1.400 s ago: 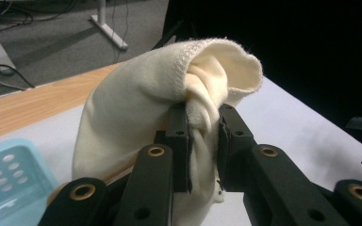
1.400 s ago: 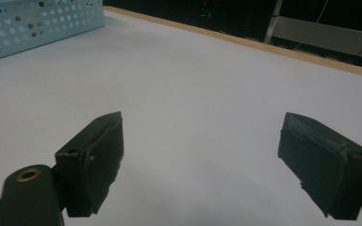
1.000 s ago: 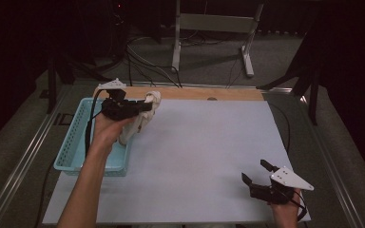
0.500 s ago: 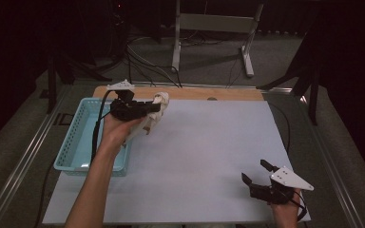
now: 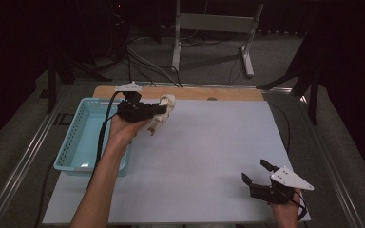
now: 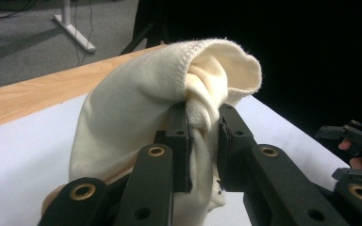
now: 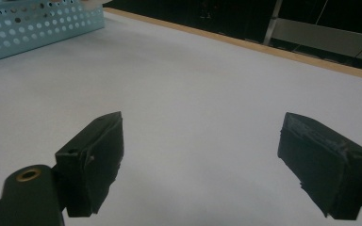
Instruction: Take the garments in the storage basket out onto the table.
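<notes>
Nearest the viewer, the right claw [image 5: 255, 172] rests low at the near right corner of the bench [image 5: 209, 156], held in a hand, its jaws spread well apart with nothing between them; its own view looks out between the two black pads [image 7: 96, 146] across bare white bench surface. Farther off and well to that claw's left, a forearm reaches forward from the near edge, and its hand holds the left claw [image 5: 164, 109] above the bench. That claw is clamped on a cream cloth [image 5: 164, 111]: in the left gripper view the two black jaws pinch a bunched fold of the cloth [image 6: 141, 108], which bulges up and over the jaw tips, shows a stitched hem along its top, and hangs down below the jaws. Just to the left of the left claw, beside the wrist, sits a light blue perforated basket [image 5: 76, 137] on the bench's left side. Beyond the left claw runs the wooden far edge of the bench [image 5: 237, 93], and past that a dim grey floor with cables and a white metal stand [image 5: 209, 23].
</notes>
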Demonstrator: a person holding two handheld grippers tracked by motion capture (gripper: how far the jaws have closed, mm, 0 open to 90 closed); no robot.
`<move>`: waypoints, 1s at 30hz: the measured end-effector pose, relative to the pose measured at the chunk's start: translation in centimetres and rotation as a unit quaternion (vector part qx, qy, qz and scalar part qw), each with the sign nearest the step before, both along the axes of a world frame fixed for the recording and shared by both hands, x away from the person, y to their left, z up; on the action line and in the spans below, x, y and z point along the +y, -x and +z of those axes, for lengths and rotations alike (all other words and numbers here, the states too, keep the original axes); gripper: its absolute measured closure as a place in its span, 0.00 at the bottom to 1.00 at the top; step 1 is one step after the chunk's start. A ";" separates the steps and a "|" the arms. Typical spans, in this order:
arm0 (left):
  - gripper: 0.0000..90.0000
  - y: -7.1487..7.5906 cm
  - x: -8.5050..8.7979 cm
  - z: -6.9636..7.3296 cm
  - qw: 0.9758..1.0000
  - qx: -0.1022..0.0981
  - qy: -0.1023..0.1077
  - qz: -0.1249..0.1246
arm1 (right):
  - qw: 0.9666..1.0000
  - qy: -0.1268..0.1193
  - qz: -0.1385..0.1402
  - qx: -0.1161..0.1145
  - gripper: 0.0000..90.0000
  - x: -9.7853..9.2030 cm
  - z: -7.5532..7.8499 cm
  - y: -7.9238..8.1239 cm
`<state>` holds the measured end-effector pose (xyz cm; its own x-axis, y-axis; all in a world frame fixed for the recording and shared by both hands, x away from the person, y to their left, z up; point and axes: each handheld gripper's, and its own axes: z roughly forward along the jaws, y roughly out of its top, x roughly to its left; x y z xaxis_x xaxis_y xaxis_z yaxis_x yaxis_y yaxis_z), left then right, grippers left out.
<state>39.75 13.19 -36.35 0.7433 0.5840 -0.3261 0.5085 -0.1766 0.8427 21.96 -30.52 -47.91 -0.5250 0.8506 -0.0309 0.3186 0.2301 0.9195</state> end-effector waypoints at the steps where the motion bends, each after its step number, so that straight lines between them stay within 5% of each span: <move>1: 0.87 0.0 -0.1 0.0 1.000 0.000 0.001 -0.001 | 1.000 0.000 0.000 0.000 0.17 0.0 0.0 0.0; 30: 0.87 -0.4 -2.7 -2.3 1.000 0.025 -0.008 -0.015 | 1.000 0.001 0.001 0.000 0.17 -0.1 0.0 0.0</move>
